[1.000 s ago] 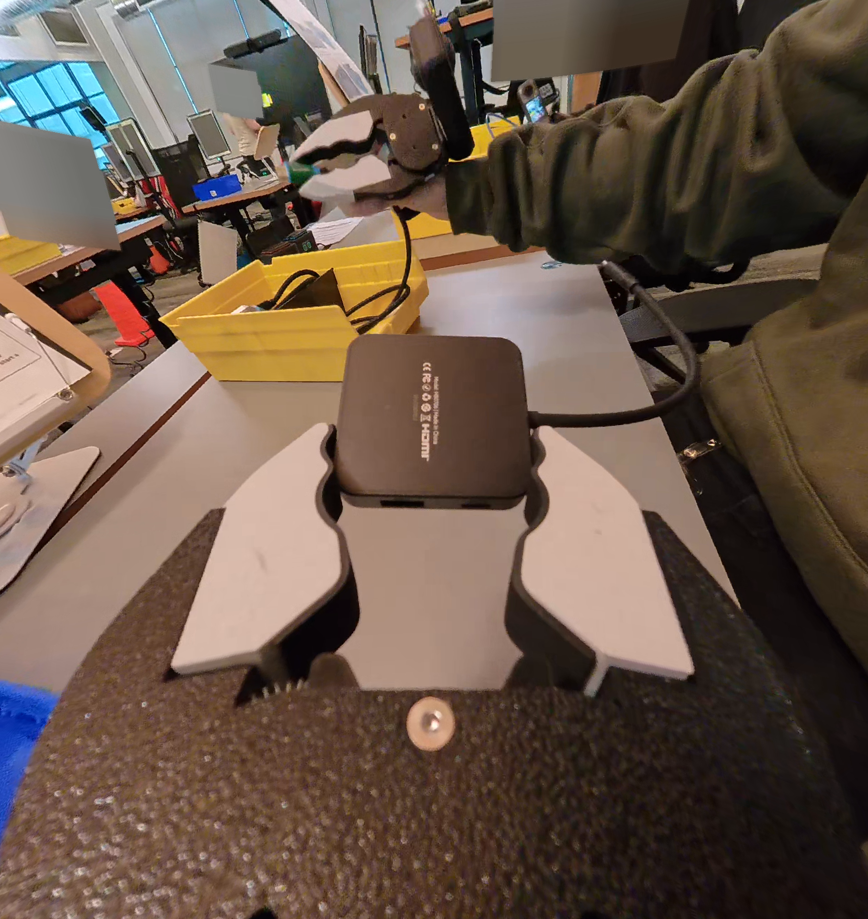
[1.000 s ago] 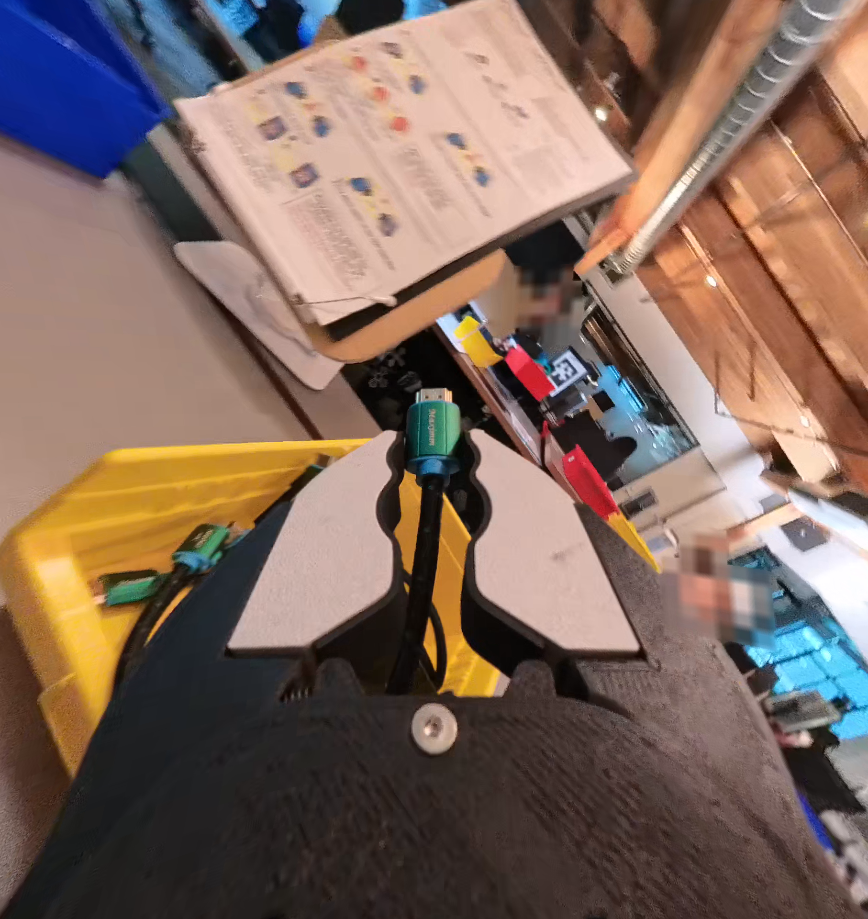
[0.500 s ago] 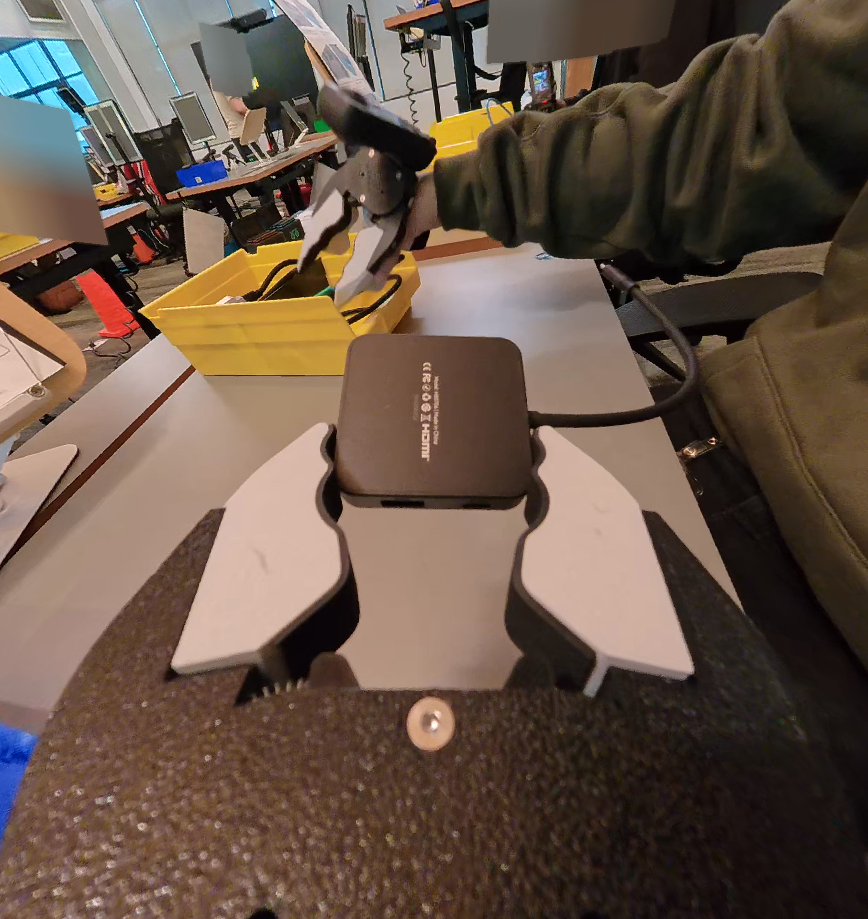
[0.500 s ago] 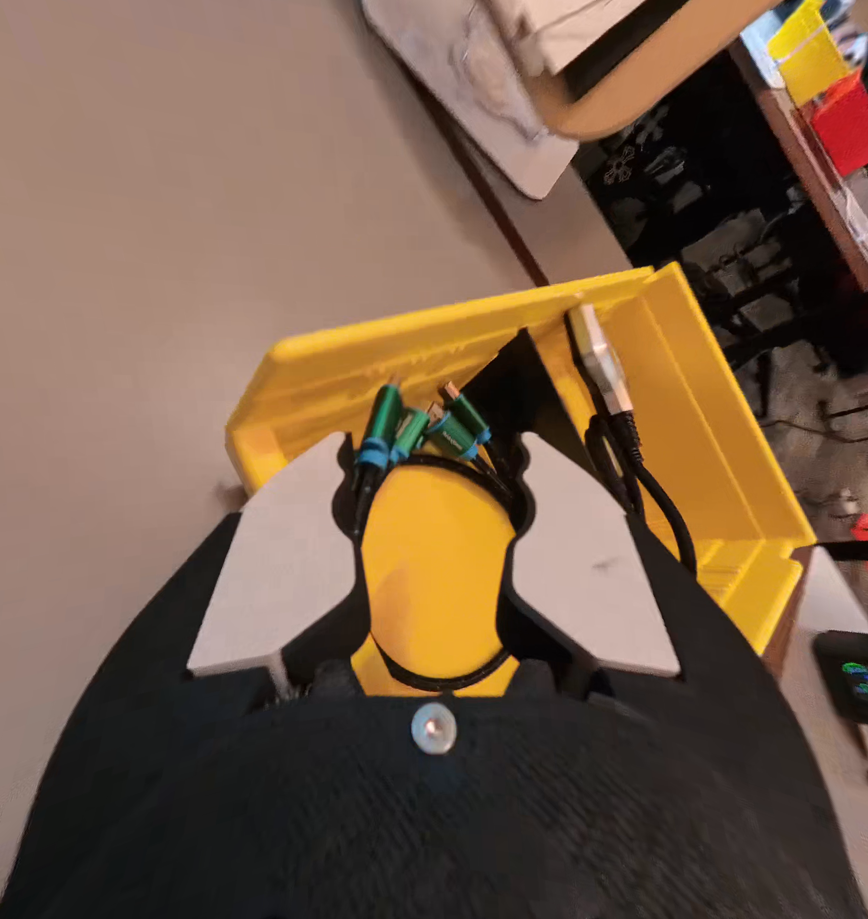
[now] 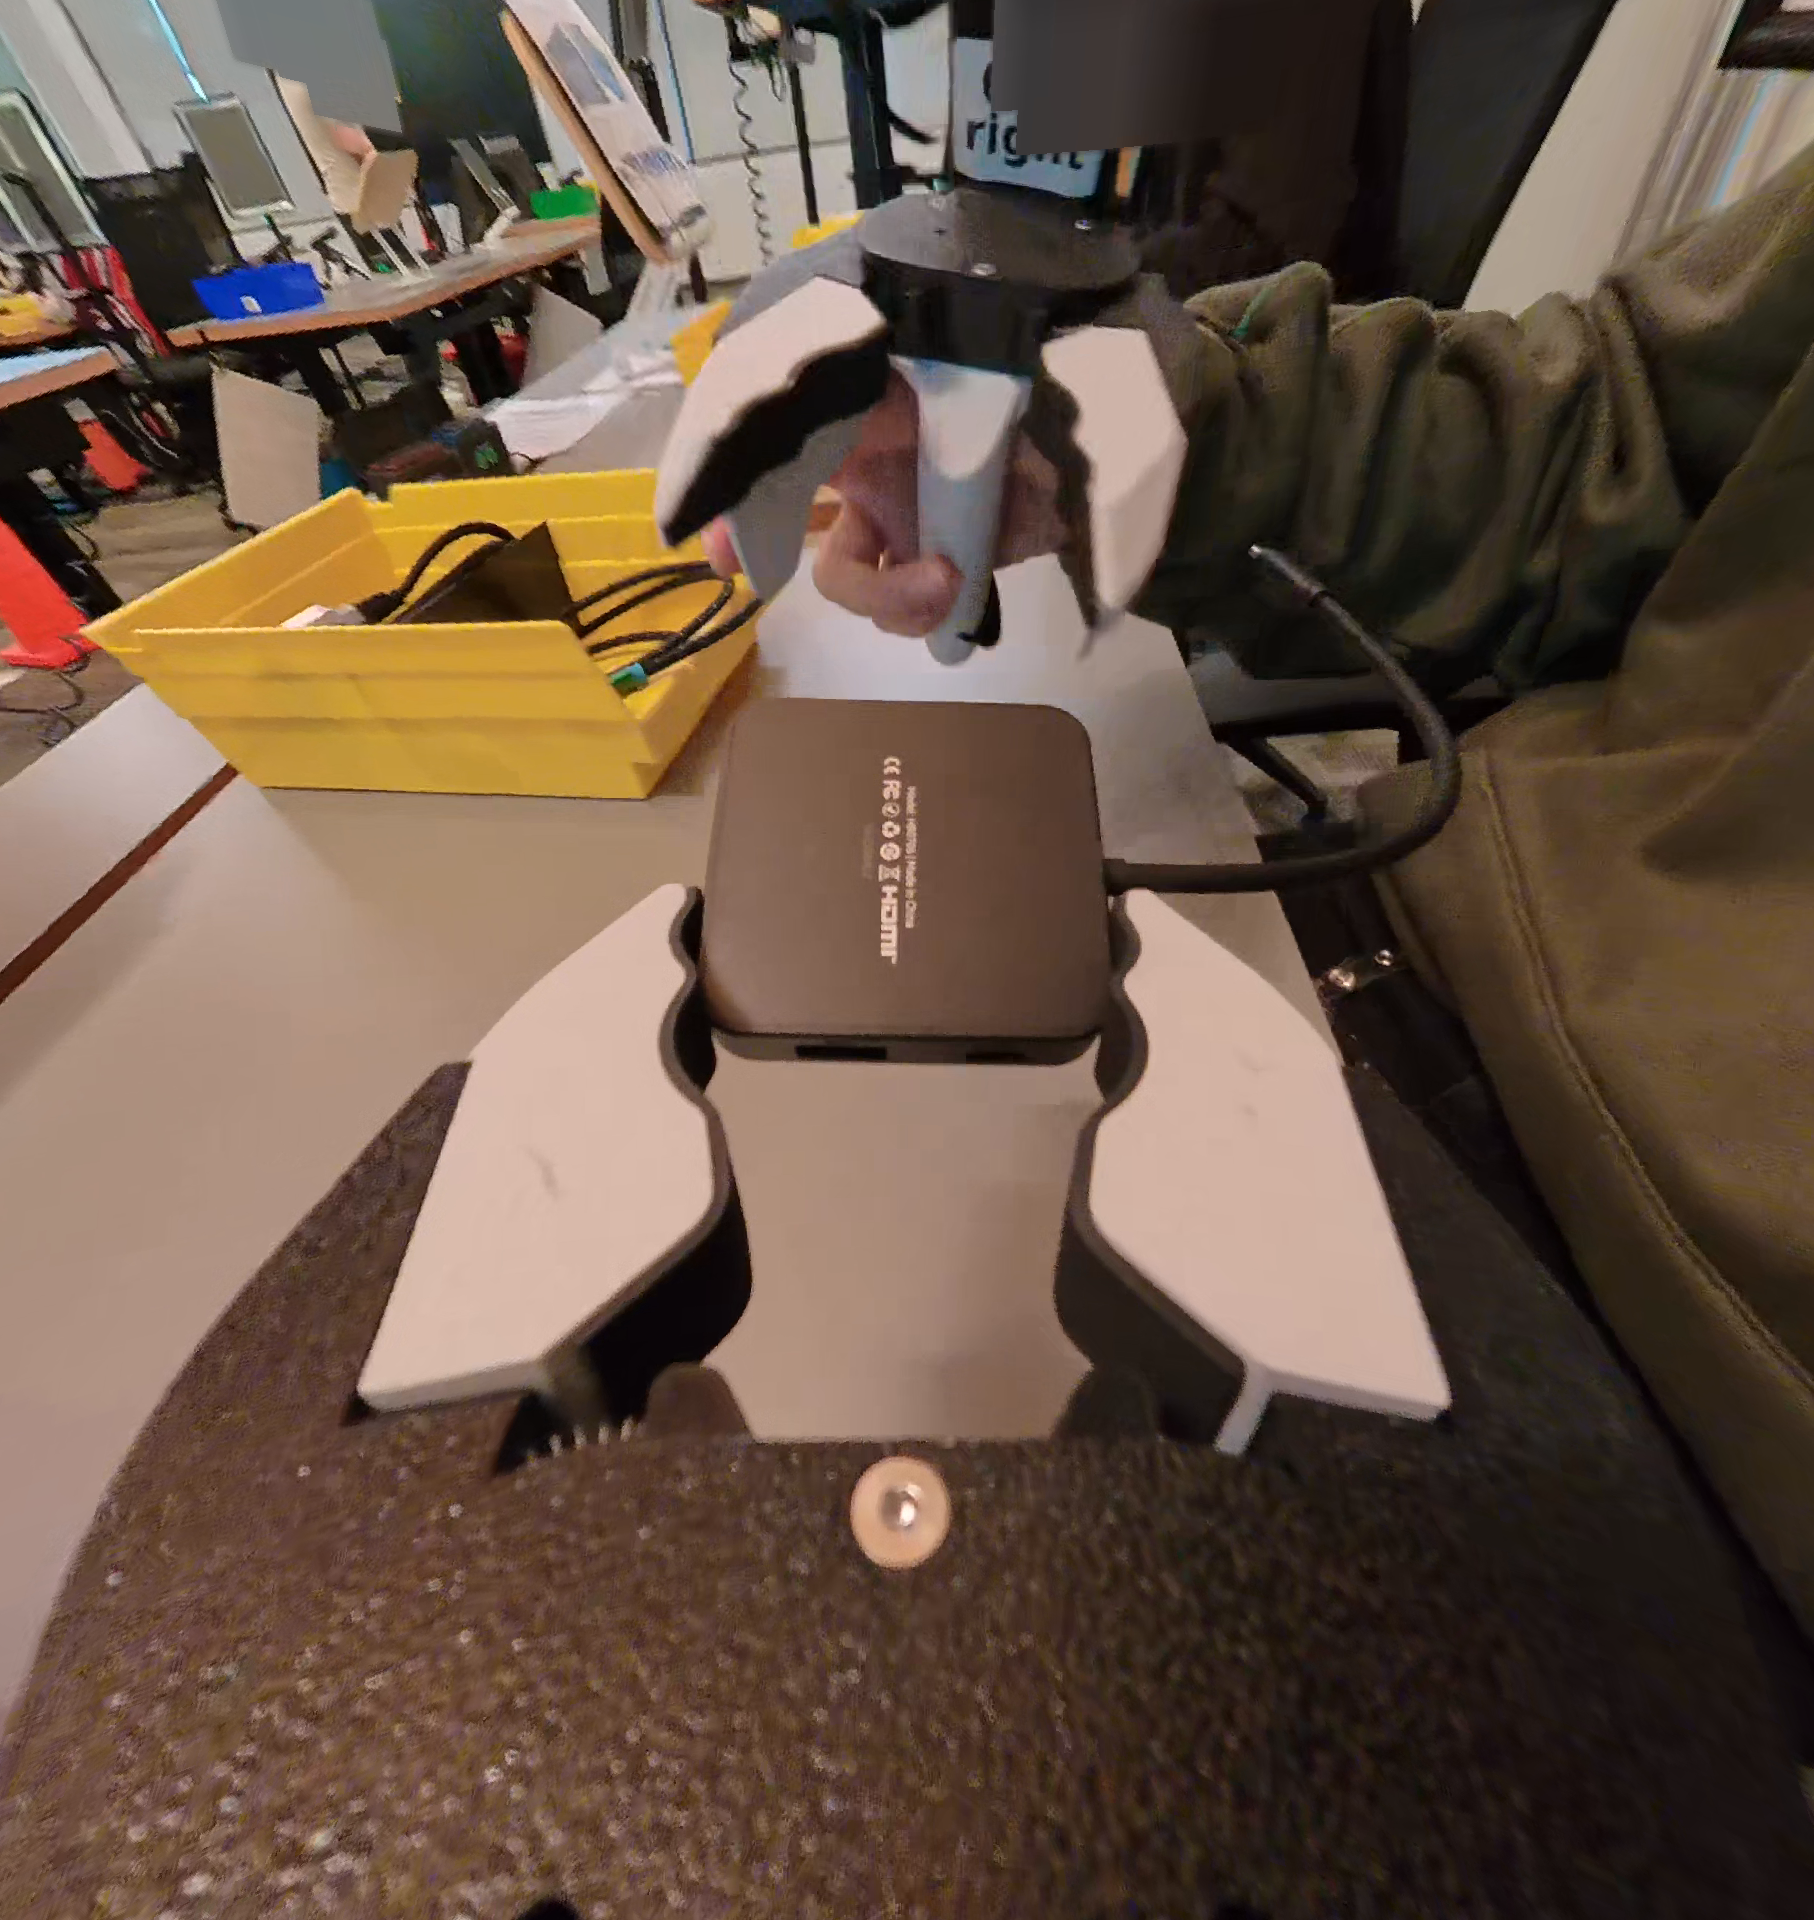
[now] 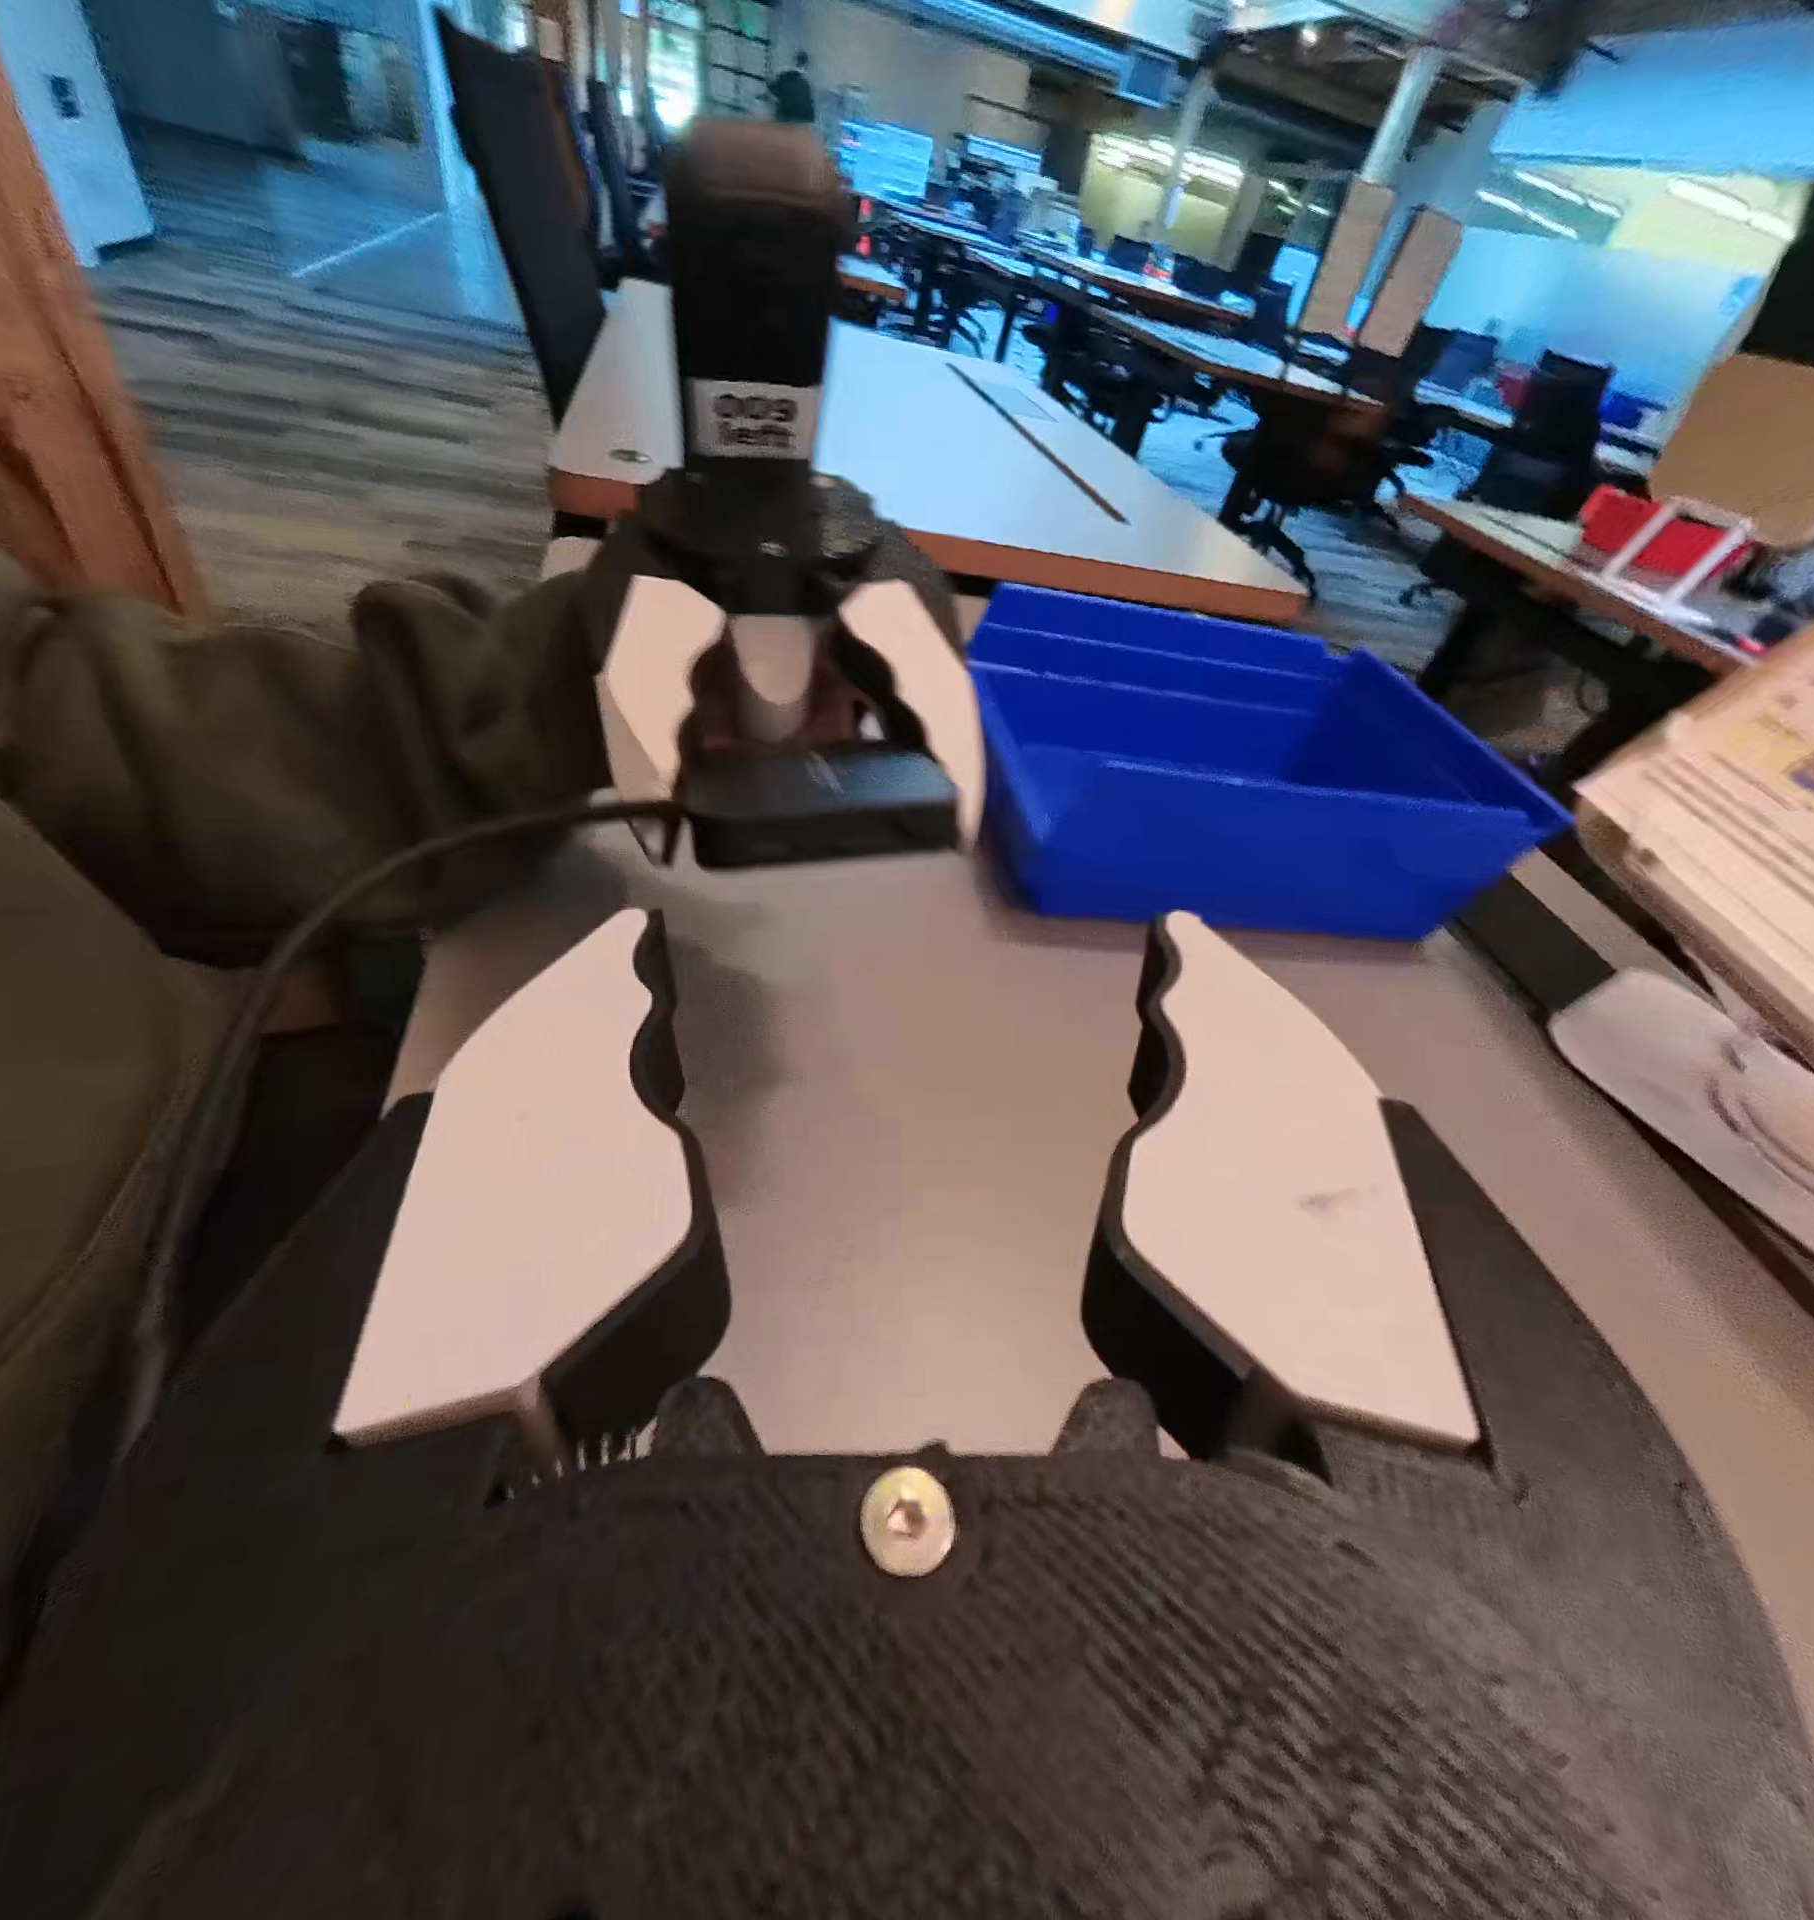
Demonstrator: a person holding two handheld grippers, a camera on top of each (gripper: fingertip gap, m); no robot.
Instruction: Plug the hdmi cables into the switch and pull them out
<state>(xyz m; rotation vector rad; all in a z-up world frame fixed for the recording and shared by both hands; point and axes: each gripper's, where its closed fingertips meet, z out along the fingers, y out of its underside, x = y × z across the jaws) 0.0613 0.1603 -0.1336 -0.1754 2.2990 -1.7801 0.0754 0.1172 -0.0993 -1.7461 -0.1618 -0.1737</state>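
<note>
Both grippers face each other across the grey table (image 5: 259,987): the left gripper (image 5: 901,935) has its fingers pressed against the two sides of the black switch (image 5: 903,873), pinching it flat on the table, while the right gripper (image 6: 903,977) hangs with its fingers spread wide and nothing between them. Seen from the left wrist, a yellow bin (image 5: 415,696) stands at the far left of the table, just beyond the switch's left corner, holding a tangle of black cables (image 5: 654,623) with green plugs; none of them is in the switch. To the right of the bin the right gripper (image 5: 913,499) hovers above the switch's far edge, fingers pointing down, held by a hand (image 5: 882,540) in an olive sleeve. A black cord (image 5: 1402,748) leaves the switch's right side and curves off over the table's right edge, which runs close beside the switch. Seen from the right wrist, that cord (image 6: 311,914) sweeps in from the left, the switch (image 6: 820,800) sits straight ahead beyond the spread fingers with bare table between, a blue bin (image 6: 1246,800) stands just to its right, and a stack of papers (image 6: 1734,810) overhangs the far right
</note>
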